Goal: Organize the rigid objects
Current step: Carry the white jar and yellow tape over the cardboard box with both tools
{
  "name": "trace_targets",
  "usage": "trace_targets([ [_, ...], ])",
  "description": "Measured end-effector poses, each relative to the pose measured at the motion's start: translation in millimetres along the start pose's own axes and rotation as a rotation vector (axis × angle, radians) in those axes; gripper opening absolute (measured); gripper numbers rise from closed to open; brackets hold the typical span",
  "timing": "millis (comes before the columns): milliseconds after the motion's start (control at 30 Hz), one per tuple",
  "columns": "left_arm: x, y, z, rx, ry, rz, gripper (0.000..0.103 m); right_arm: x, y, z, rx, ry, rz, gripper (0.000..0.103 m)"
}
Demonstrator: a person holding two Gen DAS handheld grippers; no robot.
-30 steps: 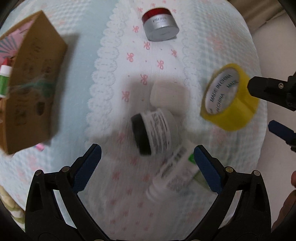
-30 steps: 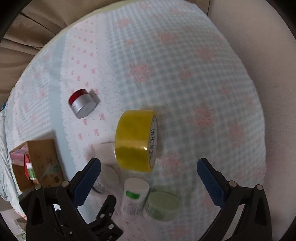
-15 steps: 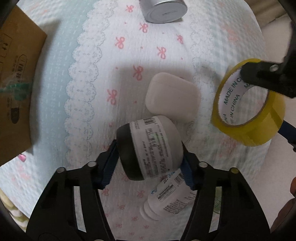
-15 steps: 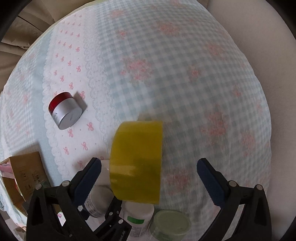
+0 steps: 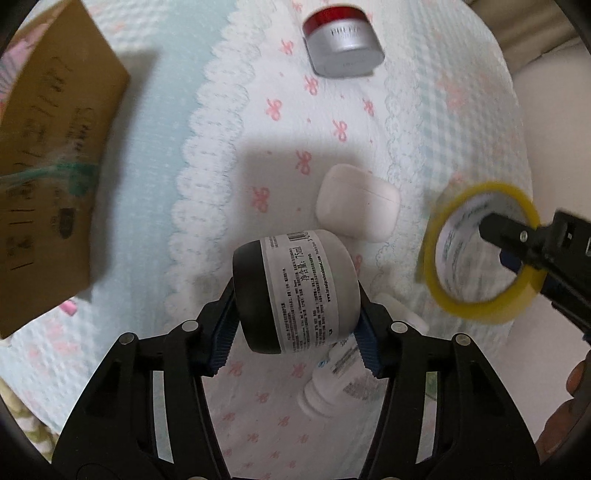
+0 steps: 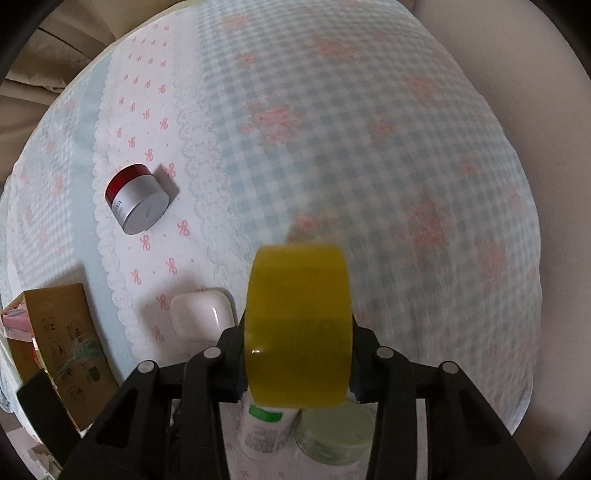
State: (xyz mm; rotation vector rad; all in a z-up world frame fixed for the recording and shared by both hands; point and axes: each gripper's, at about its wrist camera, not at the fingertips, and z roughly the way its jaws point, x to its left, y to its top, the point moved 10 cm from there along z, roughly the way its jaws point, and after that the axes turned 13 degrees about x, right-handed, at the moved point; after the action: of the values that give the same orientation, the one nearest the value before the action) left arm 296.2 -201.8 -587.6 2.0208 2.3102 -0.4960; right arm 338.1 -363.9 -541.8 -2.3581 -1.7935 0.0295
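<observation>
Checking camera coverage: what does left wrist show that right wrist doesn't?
Left wrist only: the left tool shut on the black-lidded jar, and the tape roll's open core.

Right wrist only: the pale green tin and the checked cloth beyond.

Both: the tape roll, held in the right tool, white case, red-and-silver jar, cardboard box, white bottle.

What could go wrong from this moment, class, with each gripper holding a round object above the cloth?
1. The jar with the black lid is held on its curved sides by the left gripper; it might slip or roll out.
2. If dropped, it could hit the white bottle or white case below.
3. The yellow tape roll, pinched by the right gripper, blocks that camera's view, so placement may be misjudged.
</observation>
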Motion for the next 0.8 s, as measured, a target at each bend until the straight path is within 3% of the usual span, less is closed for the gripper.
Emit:
trace_targets([
  [233, -0.5, -18.3, -55.5, -0.068, -0.017, 0.089, 0.052, -13.2, -28.7, -47.2, -0.061, 0.015, 0.008, 0.038],
  [500, -3.0, -52.5, -163.7, -0.212, -0.032, 0.200, 0.052, -0.3, -73.6, -115.6, -0.144, 0.029, -0.082, 0.038],
  [800, 48.3, -92.7, -254.2, -0.307, -0.023, 0.184, 0.052, 36.2, -141.2, -154.5, -0.194, 0.056, -0.192, 0.038],
])
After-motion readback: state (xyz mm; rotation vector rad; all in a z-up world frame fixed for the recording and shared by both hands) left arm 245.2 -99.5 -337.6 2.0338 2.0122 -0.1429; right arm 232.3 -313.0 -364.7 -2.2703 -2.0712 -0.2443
